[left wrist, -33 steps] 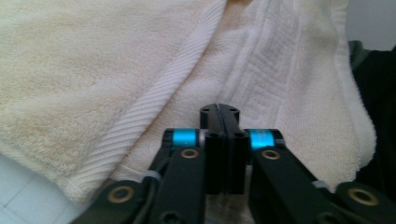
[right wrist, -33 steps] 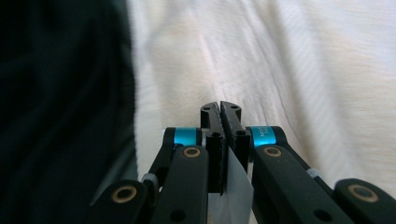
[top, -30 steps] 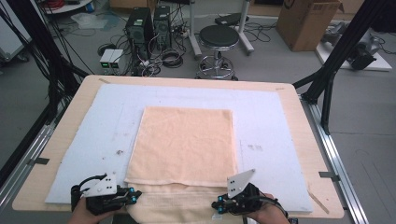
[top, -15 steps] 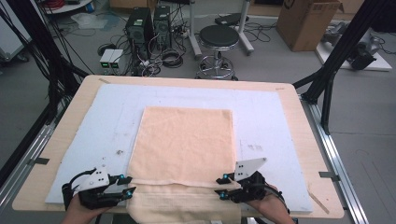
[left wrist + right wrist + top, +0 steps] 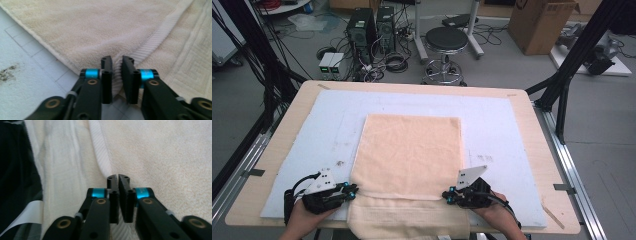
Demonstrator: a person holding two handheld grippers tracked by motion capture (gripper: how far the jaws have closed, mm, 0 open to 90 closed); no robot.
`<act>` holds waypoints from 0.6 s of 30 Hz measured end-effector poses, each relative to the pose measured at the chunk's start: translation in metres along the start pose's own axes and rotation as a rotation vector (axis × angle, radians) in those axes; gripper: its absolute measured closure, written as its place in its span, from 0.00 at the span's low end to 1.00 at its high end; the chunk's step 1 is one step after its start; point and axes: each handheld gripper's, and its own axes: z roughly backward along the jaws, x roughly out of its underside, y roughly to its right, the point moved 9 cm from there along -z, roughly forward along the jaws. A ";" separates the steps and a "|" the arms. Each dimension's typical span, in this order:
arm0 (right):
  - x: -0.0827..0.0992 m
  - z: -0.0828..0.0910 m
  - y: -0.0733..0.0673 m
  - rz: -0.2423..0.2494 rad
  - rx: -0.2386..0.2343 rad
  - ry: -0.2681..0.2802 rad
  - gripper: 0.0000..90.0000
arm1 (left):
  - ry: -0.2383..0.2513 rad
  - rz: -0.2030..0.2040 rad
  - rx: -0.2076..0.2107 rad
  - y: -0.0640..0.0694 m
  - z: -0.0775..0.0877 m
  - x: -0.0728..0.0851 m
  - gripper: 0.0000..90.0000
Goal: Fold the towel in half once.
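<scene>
The left hand-held gripper [image 5: 117, 71] had just been closing and pinched a ribbed corner of the towel [image 5: 412, 155] between its jaws. The right hand-held gripper [image 5: 118, 185] had likewise just clamped onto the towel's other near corner. The towel lay folded on the white mat [image 5: 502, 125] covering the tabletop [image 5: 277, 150], its near edge hanging over the front.

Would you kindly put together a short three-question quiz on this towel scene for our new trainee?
1. True or false: the left gripper is shut on the towel.
2. What does the right gripper pinch? A) a cable B) the towel's ribbed hem C) the table edge
3. What lies between the towel and the wooden table?

Key
1. True: towel fabric is bunched between its jaws.
2. B.
3. A pale blue mat.
</scene>
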 end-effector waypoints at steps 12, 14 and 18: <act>-0.021 0.034 -0.012 -0.008 -0.024 0.136 0.99 | 0.126 -0.014 0.035 0.019 0.036 -0.023 0.95; -0.026 0.043 -0.022 0.014 -0.035 0.156 0.99 | 0.134 -0.030 0.045 0.028 0.044 -0.022 0.95; -0.029 0.056 -0.045 0.062 -0.057 0.171 0.99 | 0.145 -0.048 0.069 0.047 0.059 -0.017 0.95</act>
